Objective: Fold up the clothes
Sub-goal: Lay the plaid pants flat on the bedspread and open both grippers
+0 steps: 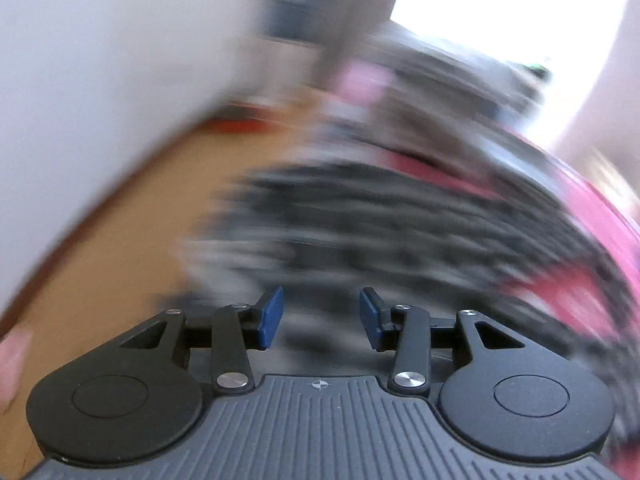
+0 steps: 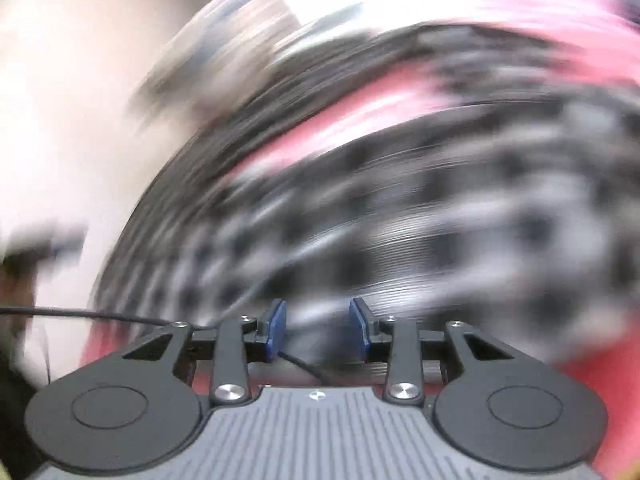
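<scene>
Both views motion-blurred, no legible writing.
Pink bed sheet (image 2: 320,136) carries black-and-white checkered garment (image 2: 460,216), spread across it ahead of both tools. Left gripper (image 1: 321,318) and right gripper (image 2: 318,330): blue pads apart, nothing between.

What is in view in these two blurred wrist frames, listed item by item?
checked garment: one, black and white, spread across the pink surface, ahead of both grippers; too blurred for detail.
pink surface: one, pink-red, under the garment.
wooden floor: tan, left part of the left wrist view.
white panel: one, white, upper left of the left wrist view; cannot tell what it is.
black cable: one, thin, left of the right gripper.
left gripper: blue pads apart, nothing between them.
right gripper: blue pads apart, nothing gripped.
</scene>
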Motion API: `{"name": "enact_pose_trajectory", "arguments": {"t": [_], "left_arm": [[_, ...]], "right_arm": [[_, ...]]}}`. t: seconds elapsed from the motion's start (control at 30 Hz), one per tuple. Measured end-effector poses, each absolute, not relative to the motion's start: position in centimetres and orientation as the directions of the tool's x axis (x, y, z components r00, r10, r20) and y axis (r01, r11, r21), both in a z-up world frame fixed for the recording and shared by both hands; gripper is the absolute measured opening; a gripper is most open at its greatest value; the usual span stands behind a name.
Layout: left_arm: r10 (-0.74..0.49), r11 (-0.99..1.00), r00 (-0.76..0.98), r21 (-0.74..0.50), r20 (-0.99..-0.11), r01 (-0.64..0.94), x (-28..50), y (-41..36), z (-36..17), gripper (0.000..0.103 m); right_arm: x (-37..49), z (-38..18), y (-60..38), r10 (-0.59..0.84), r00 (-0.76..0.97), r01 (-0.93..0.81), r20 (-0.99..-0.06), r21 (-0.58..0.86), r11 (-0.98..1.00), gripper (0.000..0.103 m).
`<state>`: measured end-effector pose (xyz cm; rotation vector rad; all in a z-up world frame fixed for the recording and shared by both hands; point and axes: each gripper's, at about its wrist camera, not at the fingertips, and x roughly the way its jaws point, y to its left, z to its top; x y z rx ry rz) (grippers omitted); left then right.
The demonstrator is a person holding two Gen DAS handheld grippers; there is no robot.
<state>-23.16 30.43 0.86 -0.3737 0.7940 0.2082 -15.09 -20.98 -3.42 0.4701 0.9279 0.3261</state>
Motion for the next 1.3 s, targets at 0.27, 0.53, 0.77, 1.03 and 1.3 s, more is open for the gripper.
{"name": "enact_pose_trajectory", "arguments": {"t": [0.27, 0.53, 0.77, 1.03, 1.3], "left_arm": [[-0.405, 0.859, 0.408, -0.188, -0.818, 0.477, -11.6, 8.0, -3.8, 0.042], [-0.453, 0.562, 0.196, -0.108, -0.869, 0.820, -11.2, -6.2, -5.4, 0.042], [-0.494, 0.479, 0.213, -0.059, -0.843, 0.876, -16.0, -8.8, -7.9, 0.042], [-0.498, 0.480, 0.212, -0.064, -0.841, 0.875, -16.3, -8.1, -8.1, 0.042], [-0.500, 0.500, 0.227, -0.064, -0.836, 0.864, -16.0, -8.5, -8.4, 0.042]], "right_arm": [[-18.3, -6.1, -33.6, 0.136, 0.701, 0.473, -0.700, 0.600, 0.645, 0.038], [-17.4, -8.3, -36.4, 0.142, 0.712, 0.530, -0.688, 0.659, 0.533, 0.036], [-17.7, -7.6, -35.9, 0.068, 0.712, 0.503, -0.698, 0.576, 0.645, 0.002], [-18.5, -8.3, -37.0, 0.053, 0.687, 0.575, -0.725, 0.587, 0.571, 0.014], [-14.2, -5.2, -30.6, -0.016, 0.761, 0.347, -0.649, 0.387, 0.854, 0.005]]}}
